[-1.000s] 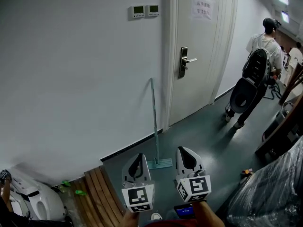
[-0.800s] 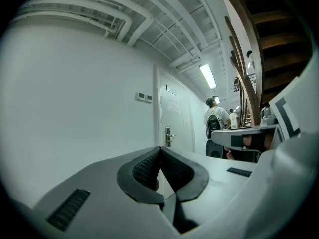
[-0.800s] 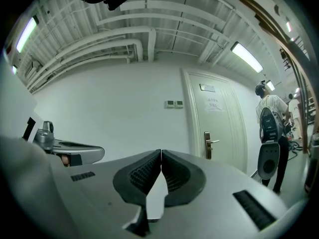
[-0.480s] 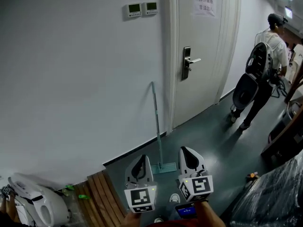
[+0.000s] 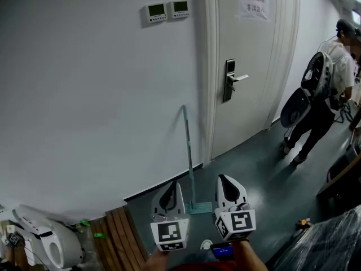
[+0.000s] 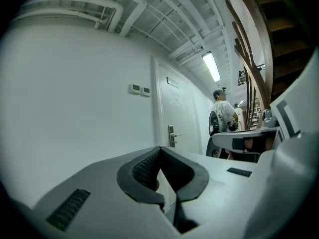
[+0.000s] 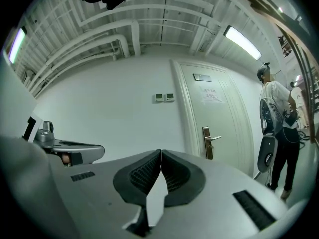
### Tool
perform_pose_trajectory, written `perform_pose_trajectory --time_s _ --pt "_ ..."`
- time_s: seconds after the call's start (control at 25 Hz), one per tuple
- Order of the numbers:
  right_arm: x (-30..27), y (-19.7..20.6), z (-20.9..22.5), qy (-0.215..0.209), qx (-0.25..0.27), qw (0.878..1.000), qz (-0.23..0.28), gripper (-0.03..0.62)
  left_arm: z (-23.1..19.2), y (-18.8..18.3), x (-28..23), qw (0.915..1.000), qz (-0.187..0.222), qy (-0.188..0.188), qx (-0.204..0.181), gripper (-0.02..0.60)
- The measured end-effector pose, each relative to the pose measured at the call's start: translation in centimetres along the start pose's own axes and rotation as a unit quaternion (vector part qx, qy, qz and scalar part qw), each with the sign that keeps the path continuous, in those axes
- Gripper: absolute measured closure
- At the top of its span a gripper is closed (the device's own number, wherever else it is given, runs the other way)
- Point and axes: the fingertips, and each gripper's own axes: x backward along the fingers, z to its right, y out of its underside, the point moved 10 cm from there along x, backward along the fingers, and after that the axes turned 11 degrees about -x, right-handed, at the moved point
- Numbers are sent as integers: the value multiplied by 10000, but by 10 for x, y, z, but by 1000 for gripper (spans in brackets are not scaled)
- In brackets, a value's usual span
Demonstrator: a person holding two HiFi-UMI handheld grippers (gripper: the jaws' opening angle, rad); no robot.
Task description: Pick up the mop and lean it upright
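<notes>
The mop stands upright, its thin pale-green handle (image 5: 188, 151) leaning on the white wall just left of the door frame and its flat head (image 5: 201, 208) on the dark floor. Nothing holds it. My left gripper (image 5: 171, 186) and right gripper (image 5: 224, 179) are side by side low in the head view, just in front of the mop head, pointing toward the wall. In the left gripper view the left gripper (image 6: 159, 148) is shut with nothing between the pads. The right gripper (image 7: 160, 152) is also shut and empty.
A white door (image 5: 248, 66) with a lever handle (image 5: 232, 81) is right of the mop. A person with a backpack (image 5: 324, 89) stands at the far right. Wooden slats (image 5: 115, 233) and a white machine (image 5: 45, 244) lie at lower left, a plastic-wrapped bundle (image 5: 333, 241) at lower right.
The view has slid along the wall with both grippers carried together, still shut. The mop stays leaning against the wall. The person at the right has drifted toward the frame's edge.
</notes>
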Motion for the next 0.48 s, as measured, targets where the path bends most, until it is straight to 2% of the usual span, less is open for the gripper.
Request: perform_pose_trajectory --time_s 0.48 --pt "-70 -19 68 -177 -2 9998 51 576 12 -2 -80 9995 -71 -315 17 568"
